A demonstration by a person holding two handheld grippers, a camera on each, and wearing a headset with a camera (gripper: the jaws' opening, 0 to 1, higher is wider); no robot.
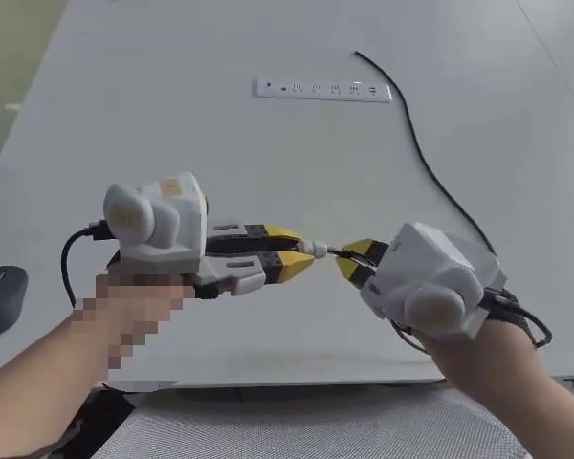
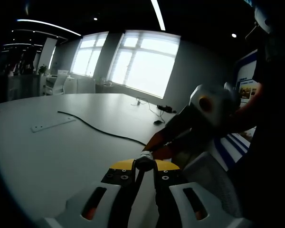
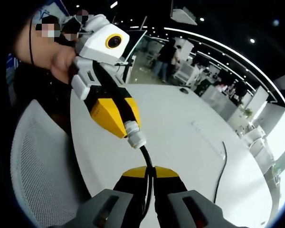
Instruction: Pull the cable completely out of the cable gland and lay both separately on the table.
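Held up over the near edge of the surface (image 1: 220, 143), the left tongs (image 1: 301, 256) are pressing together on the white cable gland (image 1: 313, 249), which is sticking out just past their yellow tips. Pointing tip to tip at them from close by, the right tongs (image 1: 359, 260) are pinching the black cable (image 1: 337, 253). A short stretch of it is bridging the gap between the two pairs. The cable is entering the end of the gland and is not yet out of it. Both are hanging in the air, clear of the surface.

Beyond the right tongs, a long black lead (image 1: 430, 167) is trailing over the surface towards a white power strip (image 1: 322, 90) lying well away. I cannot tell whether it is the same cable. Out past the left tongs' handle, a dark mouse (image 1: 0, 296) is sitting by the edge. Beneath both tongs, a mesh chair (image 1: 316, 426) is showing. Nothing is standing between the tongs.
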